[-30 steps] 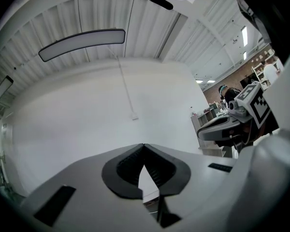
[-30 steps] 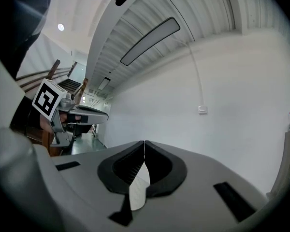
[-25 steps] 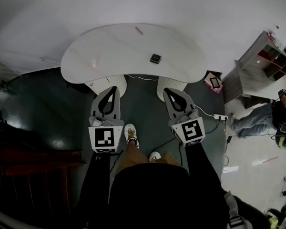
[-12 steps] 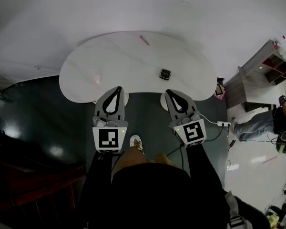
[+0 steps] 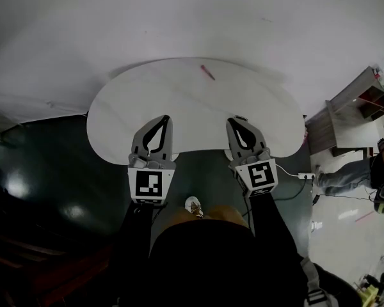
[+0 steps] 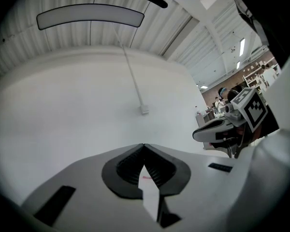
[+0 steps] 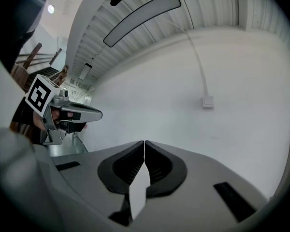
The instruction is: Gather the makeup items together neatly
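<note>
Both grippers are empty and clenched. The left gripper (image 5: 164, 118) has its tips meeting, and the right gripper (image 5: 235, 119) has its jaws pressed together along one thin seam. They point level and side by side over the near edge of the table (image 5: 115, 114).

The only makeup item in sight is a pink stick (image 5: 207, 72). It lies well ahead of both grippers, close to the table's far edge, roughly between their two lines of aim. It sits a little closer to the right gripper's line, so that hand looks slightly nearer, though the difference is small. In the left gripper view it shows as a faint pink fleck low in the gap behind the closed tips. Its long axis runs slantwise across the grippers' heading, the far end leaning toward the left gripper's side. A pinch across it would probably need the wrist turned a bit.

The stick is slim and straight; whether it is a pencil or a tube is too small to tell. The table is a smooth, matte white kidney shape. The grippers are grey plastic shells with black ribbed pads (image 7: 123, 168). The floor (image 5: 57, 165) below is dark and glossy.
</note>
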Motion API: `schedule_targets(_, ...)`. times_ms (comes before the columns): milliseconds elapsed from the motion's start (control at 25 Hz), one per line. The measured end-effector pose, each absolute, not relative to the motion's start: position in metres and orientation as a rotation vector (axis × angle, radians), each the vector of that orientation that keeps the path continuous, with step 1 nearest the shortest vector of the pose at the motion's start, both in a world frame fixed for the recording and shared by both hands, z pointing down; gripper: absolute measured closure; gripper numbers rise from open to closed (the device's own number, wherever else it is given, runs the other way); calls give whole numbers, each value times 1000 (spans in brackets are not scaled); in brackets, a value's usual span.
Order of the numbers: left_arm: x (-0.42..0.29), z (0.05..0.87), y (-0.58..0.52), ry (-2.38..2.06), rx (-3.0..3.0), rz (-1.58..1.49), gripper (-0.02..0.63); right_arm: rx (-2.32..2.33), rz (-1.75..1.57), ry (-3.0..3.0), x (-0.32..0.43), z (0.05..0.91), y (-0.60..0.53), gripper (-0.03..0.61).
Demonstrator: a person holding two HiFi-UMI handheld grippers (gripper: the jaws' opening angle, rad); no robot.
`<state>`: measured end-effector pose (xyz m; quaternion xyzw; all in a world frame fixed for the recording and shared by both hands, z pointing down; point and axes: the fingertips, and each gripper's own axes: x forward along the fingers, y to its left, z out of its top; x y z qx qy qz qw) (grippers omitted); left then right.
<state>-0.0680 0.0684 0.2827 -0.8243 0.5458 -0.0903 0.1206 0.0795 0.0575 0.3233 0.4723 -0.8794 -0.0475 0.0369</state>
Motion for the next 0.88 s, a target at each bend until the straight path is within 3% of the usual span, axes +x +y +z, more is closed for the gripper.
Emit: schedule_targets(880, -105, 291, -35, 1636, -2467, -183, 598, 1442, -130, -2662, 45, 332, -47, 551)
